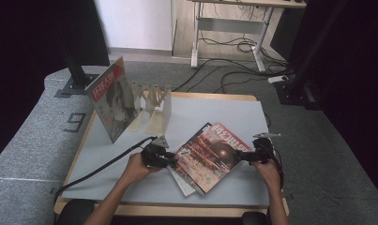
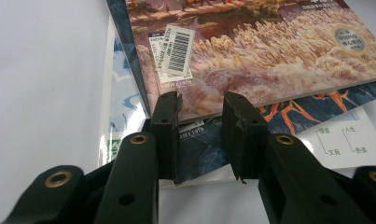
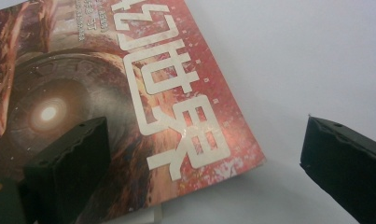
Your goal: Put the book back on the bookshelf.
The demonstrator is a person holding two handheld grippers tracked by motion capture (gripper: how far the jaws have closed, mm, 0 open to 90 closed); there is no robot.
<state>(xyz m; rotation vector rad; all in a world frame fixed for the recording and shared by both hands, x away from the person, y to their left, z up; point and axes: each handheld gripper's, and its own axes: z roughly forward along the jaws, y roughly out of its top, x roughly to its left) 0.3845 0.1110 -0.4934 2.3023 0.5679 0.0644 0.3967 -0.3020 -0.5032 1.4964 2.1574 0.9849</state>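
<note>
A red-covered magazine (image 1: 210,157) lies on top of a small fanned stack at the front middle of the grey mat (image 1: 215,112). My left gripper (image 1: 170,159) is at the stack's left edge. In the left gripper view its jaws (image 2: 202,105) stand a little apart over the edge of the top magazine (image 2: 269,51), with a dark blue magazine (image 2: 307,109) and a white one (image 2: 344,142) beneath. My right gripper (image 1: 245,157) is at the stack's right edge. In the right gripper view it (image 3: 204,130) is wide open, straddling the red magazine's (image 3: 129,93) corner.
A pale divider rack (image 1: 154,105) stands at the back left of the mat, with one magazine (image 1: 112,98) leaning upright in its left slot. Bare mat (image 3: 293,56) lies to the right of the stack. A desk frame and cables are on the floor beyond the table.
</note>
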